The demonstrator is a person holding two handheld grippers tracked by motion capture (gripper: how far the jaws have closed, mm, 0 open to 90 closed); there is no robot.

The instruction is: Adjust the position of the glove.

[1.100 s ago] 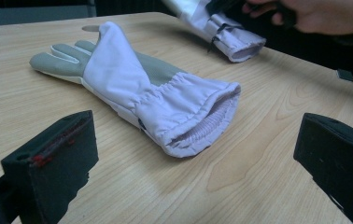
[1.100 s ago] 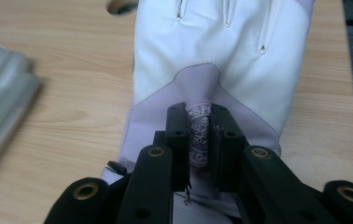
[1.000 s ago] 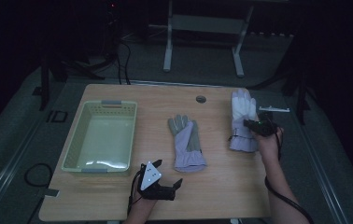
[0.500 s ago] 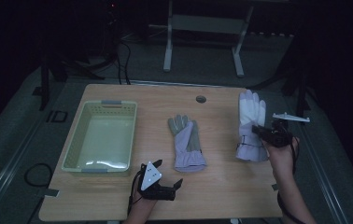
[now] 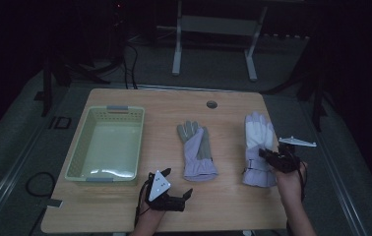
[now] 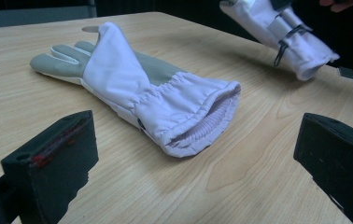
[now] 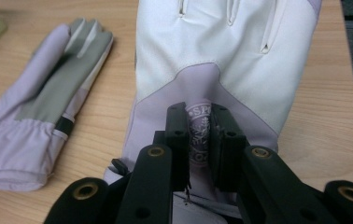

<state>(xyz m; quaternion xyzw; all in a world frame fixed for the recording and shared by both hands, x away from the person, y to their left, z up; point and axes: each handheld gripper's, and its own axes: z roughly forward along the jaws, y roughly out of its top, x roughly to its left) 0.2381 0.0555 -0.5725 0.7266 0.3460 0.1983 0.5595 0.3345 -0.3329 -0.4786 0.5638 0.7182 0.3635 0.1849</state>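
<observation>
Since a second ago we have dragged the white glove (image 5: 258,147) toward our side and a little to the right, so its cuff now lies near the front edge of the table (image 5: 223,206). Our right gripper (image 7: 198,135) is clamped on a pinch of fabric at the back of that glove, just where the badge sits, and the jaws stand nearly together around the fold. In the high view that gripper (image 5: 267,156) sits over the cuff end.

Our left gripper (image 5: 181,196) rests at the front of the table with its jaws spread wide and nothing between them. It faces the cuff of the grey glove (image 6: 132,93), which lies flat in the middle of the table, apart from the white one. The basket (image 5: 78,157) stands at the left, with nothing in it.

To do this step well, we judge we should keep the pinch firm and lift rather than drag, since a thin fold can slip out. Carrying the glove low and clear of the grey one should avoid snagging it.
</observation>
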